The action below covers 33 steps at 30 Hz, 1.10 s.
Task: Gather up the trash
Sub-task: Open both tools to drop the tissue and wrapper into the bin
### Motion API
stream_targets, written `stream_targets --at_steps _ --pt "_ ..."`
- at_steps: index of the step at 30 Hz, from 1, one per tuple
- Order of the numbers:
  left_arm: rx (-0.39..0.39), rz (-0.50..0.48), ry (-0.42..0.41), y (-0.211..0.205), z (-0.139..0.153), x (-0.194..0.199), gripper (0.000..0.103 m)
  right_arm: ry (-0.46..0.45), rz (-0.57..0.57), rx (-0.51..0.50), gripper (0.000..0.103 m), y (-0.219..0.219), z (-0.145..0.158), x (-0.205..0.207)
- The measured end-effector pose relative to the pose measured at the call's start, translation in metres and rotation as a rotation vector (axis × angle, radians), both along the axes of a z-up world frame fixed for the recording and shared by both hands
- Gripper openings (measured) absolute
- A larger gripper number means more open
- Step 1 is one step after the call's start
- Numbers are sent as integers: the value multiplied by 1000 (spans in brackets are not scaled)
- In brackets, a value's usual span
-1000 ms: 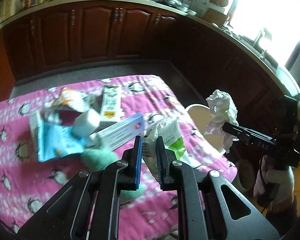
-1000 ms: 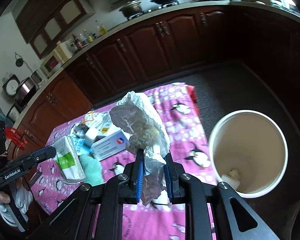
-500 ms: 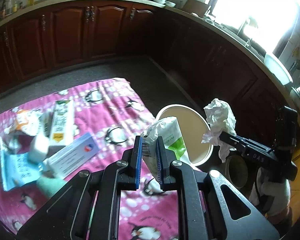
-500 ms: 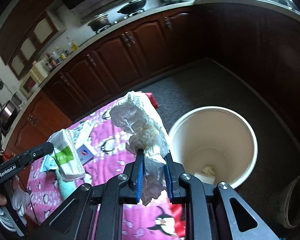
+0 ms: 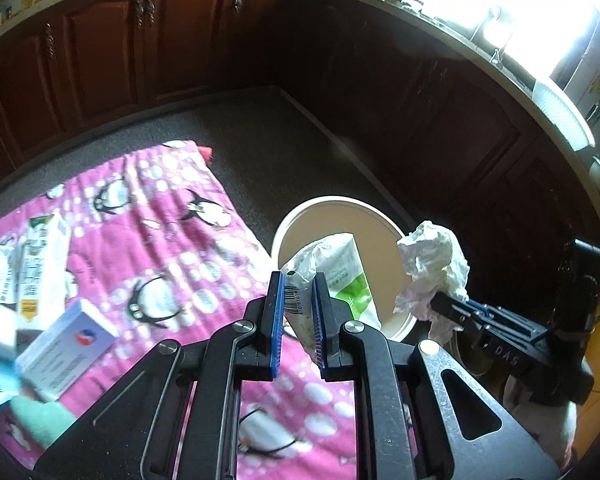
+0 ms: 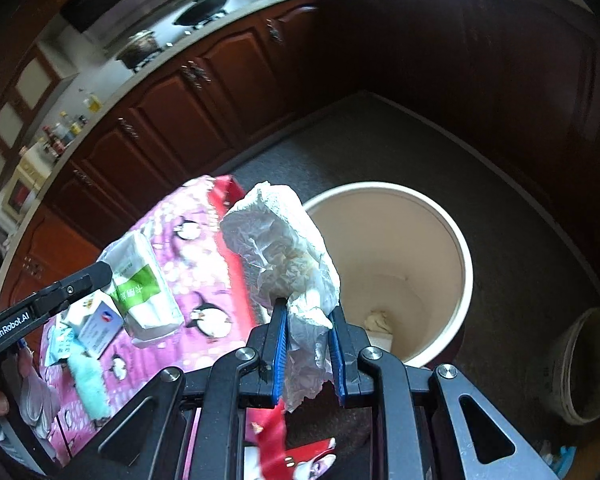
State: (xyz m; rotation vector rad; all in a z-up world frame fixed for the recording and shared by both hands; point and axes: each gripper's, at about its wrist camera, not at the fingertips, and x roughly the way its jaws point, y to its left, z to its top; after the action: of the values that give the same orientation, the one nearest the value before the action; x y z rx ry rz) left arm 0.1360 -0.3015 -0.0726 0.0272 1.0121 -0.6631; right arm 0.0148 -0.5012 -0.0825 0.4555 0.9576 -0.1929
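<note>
I'm at the dumping step: my left claw (image 5: 297, 316) is clamped on the green-and-white packet (image 5: 340, 268), my right claw (image 6: 308, 344) on the crumpled tissue (image 6: 280, 248), both near the bin's (image 6: 464, 256) rim, so each should move over its mouth before parting.

Change from the earlier frames: the left gripper (image 5: 297, 292) and its clamped tissue pack (image 5: 332, 272) are now carried off the pink penguin cloth (image 5: 160, 240) and seen against the mouth of the white bin (image 5: 342, 205), where a second ago the pack was seen against the cloth. The right gripper (image 6: 309, 322) with the crumpled paper (image 6: 280, 244) is likewise brought from over the cloth to just beside the bin rim (image 6: 466, 264), and the bin's inside is shown more fully.
</note>
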Motion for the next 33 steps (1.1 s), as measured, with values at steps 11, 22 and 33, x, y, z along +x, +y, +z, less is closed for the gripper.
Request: stream_targets --at_steps 11,22,33 --pt "32 1 31 -33 -33 7 11 69 -56 -8 18 -20 -28 10" --pt "23 4 45 -35 -37 5 15 55 -92 -30 42 -25 -30 9" --pt "14 -6 61 -27 -34 -3 35 57 -88 0 44 -24 -31 4"
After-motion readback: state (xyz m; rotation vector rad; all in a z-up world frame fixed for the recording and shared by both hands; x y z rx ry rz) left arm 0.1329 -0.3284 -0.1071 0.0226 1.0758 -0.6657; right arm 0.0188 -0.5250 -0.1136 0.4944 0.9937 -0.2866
